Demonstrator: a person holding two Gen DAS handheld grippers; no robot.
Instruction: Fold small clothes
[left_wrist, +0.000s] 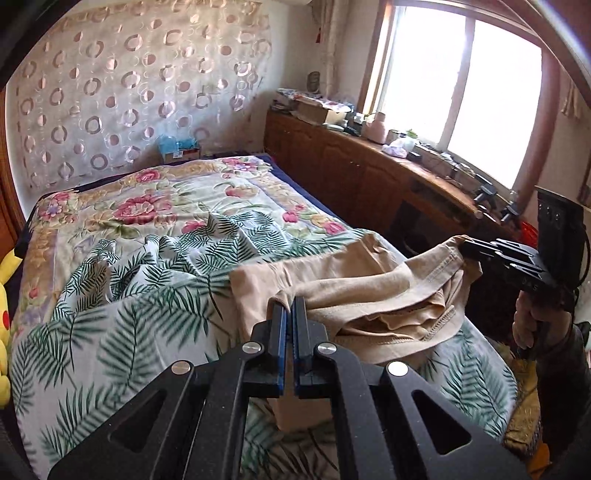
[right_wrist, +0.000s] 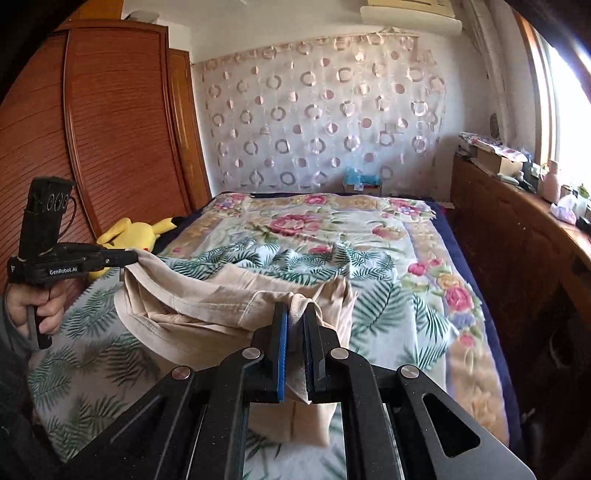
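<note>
A beige garment (left_wrist: 332, 284) lies partly lifted over the near end of the bed; it also shows in the right wrist view (right_wrist: 207, 302). My left gripper (left_wrist: 290, 306) is shut on one edge of it; it also shows at the left of the right wrist view (right_wrist: 133, 254). My right gripper (right_wrist: 295, 314) is shut on another edge; it also shows at the right of the left wrist view (left_wrist: 463, 247). The cloth hangs stretched between the two grippers above the bed.
The bed carries a palm-leaf sheet (left_wrist: 129, 295) over a floral blanket (left_wrist: 166, 199). A yellow plush toy (right_wrist: 129, 232) lies by the wooden wardrobe (right_wrist: 92, 129). A cluttered wooden cabinet (left_wrist: 351, 166) runs under the window.
</note>
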